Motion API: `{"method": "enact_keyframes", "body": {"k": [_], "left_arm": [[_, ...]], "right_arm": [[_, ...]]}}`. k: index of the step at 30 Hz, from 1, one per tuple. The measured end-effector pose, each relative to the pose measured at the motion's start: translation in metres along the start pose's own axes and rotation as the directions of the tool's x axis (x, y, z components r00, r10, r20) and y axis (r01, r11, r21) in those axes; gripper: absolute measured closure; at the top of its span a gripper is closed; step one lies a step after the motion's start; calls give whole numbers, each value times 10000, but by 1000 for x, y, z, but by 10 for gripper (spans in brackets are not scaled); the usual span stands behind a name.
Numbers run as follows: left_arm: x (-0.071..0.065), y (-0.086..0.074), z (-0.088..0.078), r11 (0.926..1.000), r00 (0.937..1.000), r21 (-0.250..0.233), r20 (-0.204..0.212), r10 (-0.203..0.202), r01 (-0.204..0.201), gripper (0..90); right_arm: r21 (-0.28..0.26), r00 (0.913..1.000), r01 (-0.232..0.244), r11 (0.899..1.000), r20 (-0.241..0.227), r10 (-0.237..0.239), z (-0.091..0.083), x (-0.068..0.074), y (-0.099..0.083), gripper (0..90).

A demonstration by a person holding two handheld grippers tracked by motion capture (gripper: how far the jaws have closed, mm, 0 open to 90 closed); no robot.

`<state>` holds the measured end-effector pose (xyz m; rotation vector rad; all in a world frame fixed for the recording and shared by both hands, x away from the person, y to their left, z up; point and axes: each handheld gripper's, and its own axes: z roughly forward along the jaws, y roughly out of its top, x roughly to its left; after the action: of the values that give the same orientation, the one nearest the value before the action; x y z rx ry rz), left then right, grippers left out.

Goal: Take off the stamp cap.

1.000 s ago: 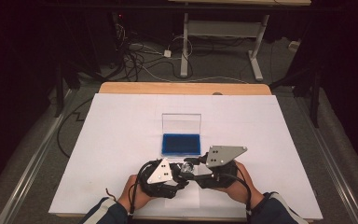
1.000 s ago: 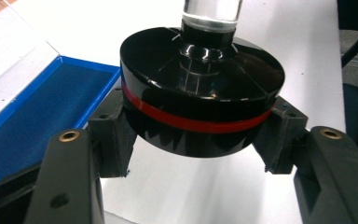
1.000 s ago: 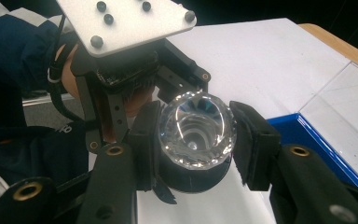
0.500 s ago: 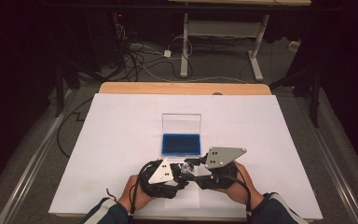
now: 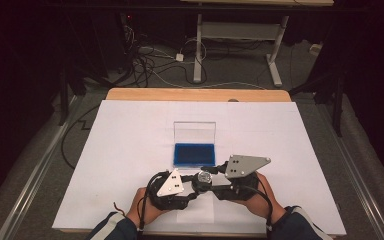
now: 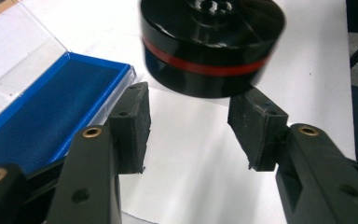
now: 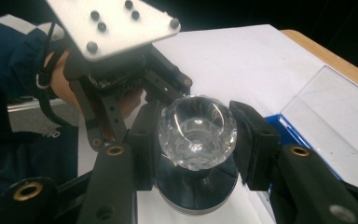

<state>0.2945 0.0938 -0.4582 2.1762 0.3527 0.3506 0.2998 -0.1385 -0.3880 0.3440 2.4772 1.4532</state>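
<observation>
A: Where are the grippers?

B: Low in the middle of the high view, close together near the bottom edge of the white sheet. The right gripper has its pads pressed on either side of a clear faceted knob that stands on a black round base.

A: And the left gripper?

B: In the left gripper view, the left gripper has its jaws closed in as far as they go, and the underside of that black base, with a red band round it, sits at the top of the frame just past the pads. Whether the pads press on it, I cannot tell.

A: What's nearby?

B: A blue tray with its clear lid standing up sits just above the grippers, at the centre of the high view.

A: Room to move?

B: Wide bare sheet to the left and right of the tray. The wooden table edge shows beyond the sheet's top.
</observation>
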Motion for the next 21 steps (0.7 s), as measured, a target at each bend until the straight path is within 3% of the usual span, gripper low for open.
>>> {"method": "enact_keyframes", "body": {"k": [9,15,21], "left_arm": [[-2,-1,6,9999,9990,102,437,1,-5,333],[-1,-1,7,9994,9984,-163,486,-291,299,332],[-1,-2,8,9995,9977,-134,622,-264,273,357]], "right_arm": [[58,9999,-61,10000,-134,62,4,-1,-2,567],[81,9997,-8,10000,-261,10,10,4,-3,567],[114,9991,61,9999,-421,-56,15,7,-3,567]]}}
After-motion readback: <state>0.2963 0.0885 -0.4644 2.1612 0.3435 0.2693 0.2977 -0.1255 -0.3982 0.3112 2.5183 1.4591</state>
